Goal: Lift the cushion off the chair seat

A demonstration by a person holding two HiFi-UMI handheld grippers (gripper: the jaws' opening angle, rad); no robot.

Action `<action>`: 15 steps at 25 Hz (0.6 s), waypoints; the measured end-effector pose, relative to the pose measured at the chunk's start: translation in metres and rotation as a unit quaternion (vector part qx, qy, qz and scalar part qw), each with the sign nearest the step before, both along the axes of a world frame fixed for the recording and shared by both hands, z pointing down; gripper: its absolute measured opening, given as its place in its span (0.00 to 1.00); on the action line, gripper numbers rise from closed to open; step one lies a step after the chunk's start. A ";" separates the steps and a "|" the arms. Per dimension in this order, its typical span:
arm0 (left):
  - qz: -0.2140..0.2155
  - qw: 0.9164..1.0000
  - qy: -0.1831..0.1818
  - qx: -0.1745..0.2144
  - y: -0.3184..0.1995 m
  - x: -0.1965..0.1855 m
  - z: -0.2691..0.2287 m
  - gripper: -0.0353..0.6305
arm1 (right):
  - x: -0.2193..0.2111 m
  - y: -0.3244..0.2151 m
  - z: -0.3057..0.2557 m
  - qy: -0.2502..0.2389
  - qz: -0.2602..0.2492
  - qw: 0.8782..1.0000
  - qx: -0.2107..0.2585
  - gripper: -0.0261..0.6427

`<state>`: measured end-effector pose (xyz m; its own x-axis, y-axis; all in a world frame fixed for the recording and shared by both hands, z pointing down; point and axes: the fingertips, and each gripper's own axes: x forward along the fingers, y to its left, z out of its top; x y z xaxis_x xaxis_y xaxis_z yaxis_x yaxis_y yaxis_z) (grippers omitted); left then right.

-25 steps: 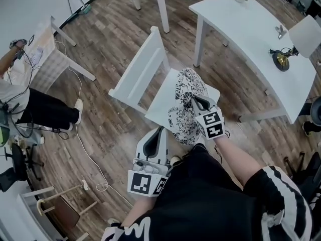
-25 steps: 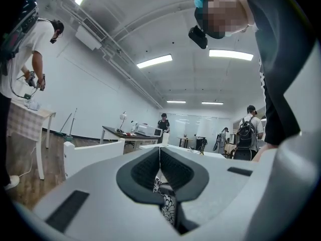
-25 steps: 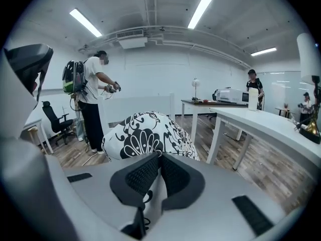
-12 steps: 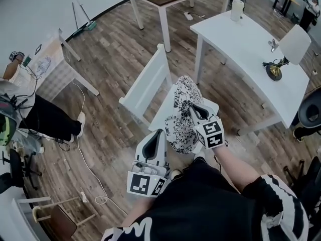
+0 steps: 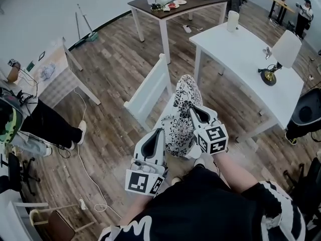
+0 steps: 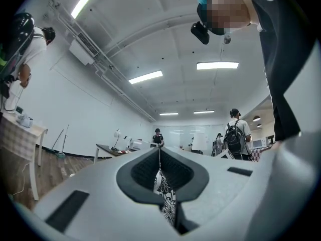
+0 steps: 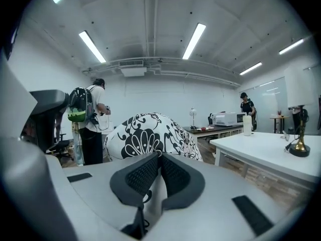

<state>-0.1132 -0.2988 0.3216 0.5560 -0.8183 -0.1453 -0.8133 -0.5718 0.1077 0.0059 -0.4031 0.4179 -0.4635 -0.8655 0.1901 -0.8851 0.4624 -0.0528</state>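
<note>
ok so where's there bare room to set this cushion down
Best is the white table: bare top between the white cylinder and the lamp. The wood floor between the chair and the checked table is also free. The brown table is crowded with dishes.

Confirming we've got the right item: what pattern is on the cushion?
The cushion is white with black floral print, clearest in the head view.
</note>
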 end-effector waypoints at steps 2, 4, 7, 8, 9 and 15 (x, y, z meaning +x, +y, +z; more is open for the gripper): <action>0.002 1.000 -0.002 0.002 0.003 -0.001 -0.002 0.06 | 0.000 0.004 -0.011 -0.006 0.002 1.000 0.012 0.09; 0.003 1.000 -0.004 0.005 0.005 -0.002 -0.003 0.06 | -0.001 0.008 -0.022 -0.013 0.005 1.000 0.024 0.09; 0.007 1.000 -0.005 0.011 0.009 -0.005 -0.006 0.06 | -0.002 0.014 -0.035 -0.027 0.014 0.999 0.037 0.09; 0.008 1.000 -0.006 0.012 0.010 -0.006 -0.007 0.06 | -0.002 0.017 -0.039 -0.031 0.017 0.999 0.041 0.09; 0.009 1.000 -0.006 0.013 0.012 -0.007 -0.008 0.06 | -0.003 0.019 -0.042 -0.034 0.020 0.998 0.044 0.09; 0.013 1.000 -0.007 0.017 0.021 -0.012 -0.011 0.06 | -0.001 0.029 -0.056 -0.050 0.033 0.997 0.058 0.09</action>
<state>-0.1249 -0.2780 0.3110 0.5796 -0.7981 -0.1646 -0.7993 -0.5961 0.0759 0.0047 -0.3737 0.3618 -0.4167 -0.9080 0.0426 -0.9066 0.4117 -0.0928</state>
